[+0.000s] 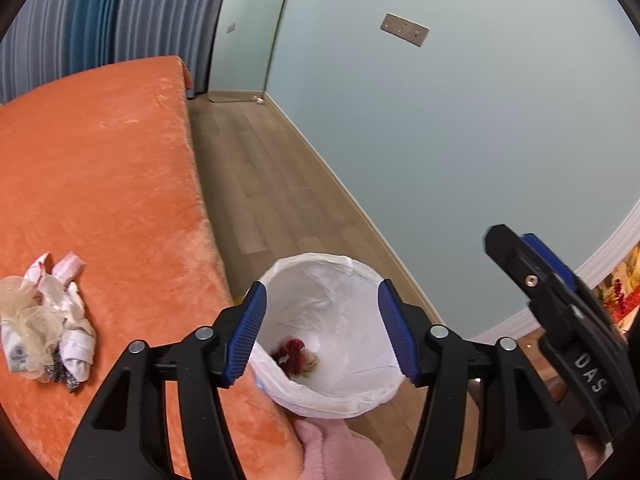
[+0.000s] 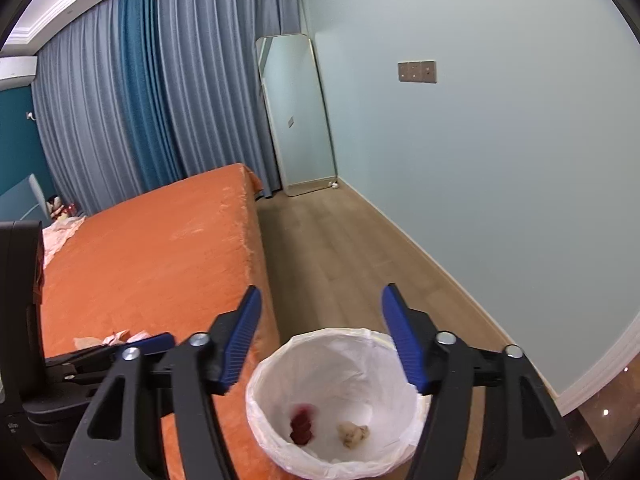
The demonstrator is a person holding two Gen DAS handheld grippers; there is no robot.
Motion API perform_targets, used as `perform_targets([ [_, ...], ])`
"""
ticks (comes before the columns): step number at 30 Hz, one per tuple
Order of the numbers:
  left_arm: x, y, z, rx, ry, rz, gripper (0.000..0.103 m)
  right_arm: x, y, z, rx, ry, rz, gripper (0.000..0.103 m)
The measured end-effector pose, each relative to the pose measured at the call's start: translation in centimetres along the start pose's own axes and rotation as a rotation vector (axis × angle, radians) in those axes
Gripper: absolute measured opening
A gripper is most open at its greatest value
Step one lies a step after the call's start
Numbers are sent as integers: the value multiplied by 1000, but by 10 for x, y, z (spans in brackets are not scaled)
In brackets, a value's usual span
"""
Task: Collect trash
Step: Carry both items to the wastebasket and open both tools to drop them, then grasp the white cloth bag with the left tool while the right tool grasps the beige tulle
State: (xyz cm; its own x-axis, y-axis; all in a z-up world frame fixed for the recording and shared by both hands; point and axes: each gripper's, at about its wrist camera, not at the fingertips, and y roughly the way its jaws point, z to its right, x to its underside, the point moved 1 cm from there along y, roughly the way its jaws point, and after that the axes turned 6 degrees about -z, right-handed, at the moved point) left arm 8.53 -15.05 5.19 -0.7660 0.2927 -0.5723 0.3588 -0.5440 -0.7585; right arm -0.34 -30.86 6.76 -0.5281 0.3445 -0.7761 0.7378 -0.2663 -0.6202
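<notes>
A round bin lined with a white plastic bag [image 1: 344,276] [image 2: 280,364] stands on the wood floor beside the bed. Inside it lie a dark red scrap [image 1: 294,354] [image 2: 301,426] and a beige crumpled scrap [image 1: 310,364] [image 2: 353,434]. My left gripper [image 1: 322,332] hangs over the bin, open, nothing between its blue pads. My right gripper [image 2: 320,338] is also above the bin, open and empty; its black body shows in the left wrist view [image 1: 560,312]. A heap of white wrappers and beige netting [image 1: 44,320] lies on the orange bedspread [image 1: 100,184] [image 2: 160,248].
A pale blue wall [image 1: 460,140] runs along the right of a strip of wood floor [image 2: 340,248]. A tall mirror [image 2: 298,116] leans in the far corner by blue curtains [image 2: 140,100]. A pink sleeve [image 1: 340,448] shows below the bin.
</notes>
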Motion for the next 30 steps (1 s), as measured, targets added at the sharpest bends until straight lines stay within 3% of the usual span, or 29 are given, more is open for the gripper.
perform_targets([
  [11, 24, -27, -47, -122, -66, 25, 62, 20, -10, -27, -31, -23, -16, 83],
  [16, 40, -42, -83, -184, -129, 37, 68, 28, -3, -51, -69, -53, -44, 83],
  [30, 81, -68, -197, -335, -307, 15, 71, 55, 17, -137, -185, -143, -125, 83],
])
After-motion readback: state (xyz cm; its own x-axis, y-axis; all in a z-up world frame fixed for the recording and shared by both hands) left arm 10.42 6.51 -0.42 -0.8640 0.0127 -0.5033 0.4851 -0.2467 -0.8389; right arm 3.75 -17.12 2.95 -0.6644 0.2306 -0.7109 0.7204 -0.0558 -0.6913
